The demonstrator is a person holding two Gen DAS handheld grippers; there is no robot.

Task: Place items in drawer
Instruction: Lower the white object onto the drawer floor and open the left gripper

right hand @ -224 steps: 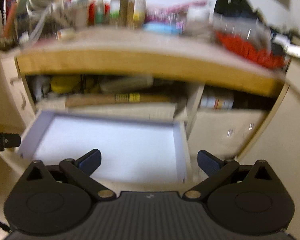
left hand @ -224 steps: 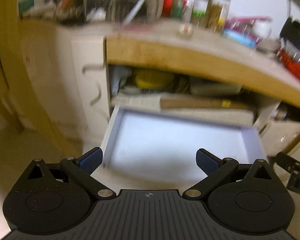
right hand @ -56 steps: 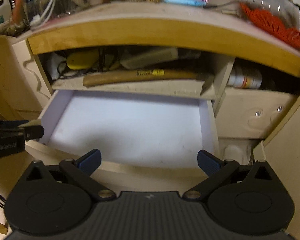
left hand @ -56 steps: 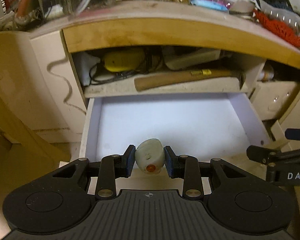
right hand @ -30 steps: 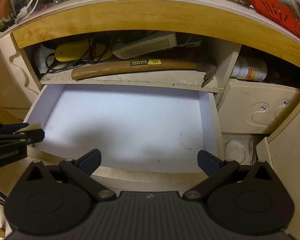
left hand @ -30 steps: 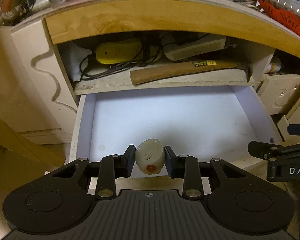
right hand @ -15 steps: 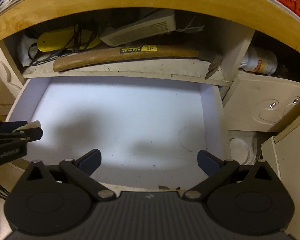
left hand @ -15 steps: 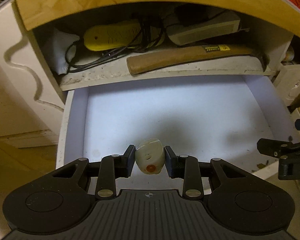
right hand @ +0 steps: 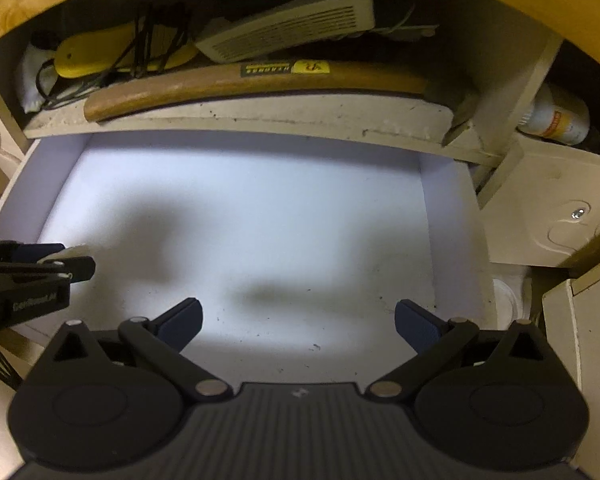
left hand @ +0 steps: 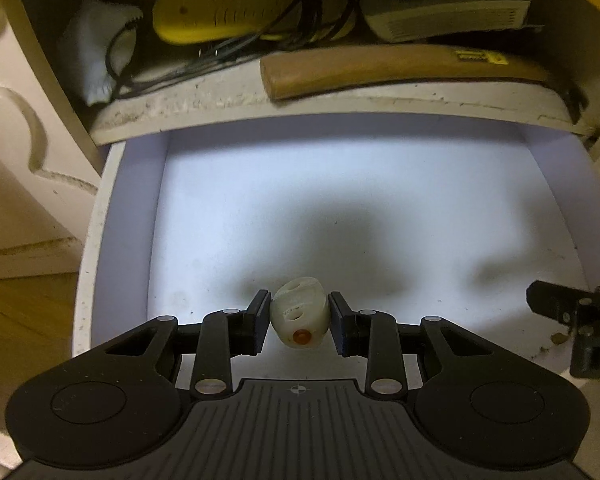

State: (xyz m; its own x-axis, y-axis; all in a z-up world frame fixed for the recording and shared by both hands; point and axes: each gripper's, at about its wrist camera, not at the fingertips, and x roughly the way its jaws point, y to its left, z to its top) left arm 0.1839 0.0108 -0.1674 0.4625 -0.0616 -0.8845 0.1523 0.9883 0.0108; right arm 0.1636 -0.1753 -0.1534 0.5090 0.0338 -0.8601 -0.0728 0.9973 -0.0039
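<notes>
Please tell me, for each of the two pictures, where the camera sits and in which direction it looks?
Left wrist: sits behind the left hand-held gripper, looking steeply down into the open drawer; its pads clamp a small white item; the right hand-held gripper's tip shows at the right edge.
Right wrist: sits behind the right hand-held gripper, open and holding nothing, looking down into the same drawer; the left one enters from the left.
Shared: drawer, hammer, yellow device on the shelf.
</notes>
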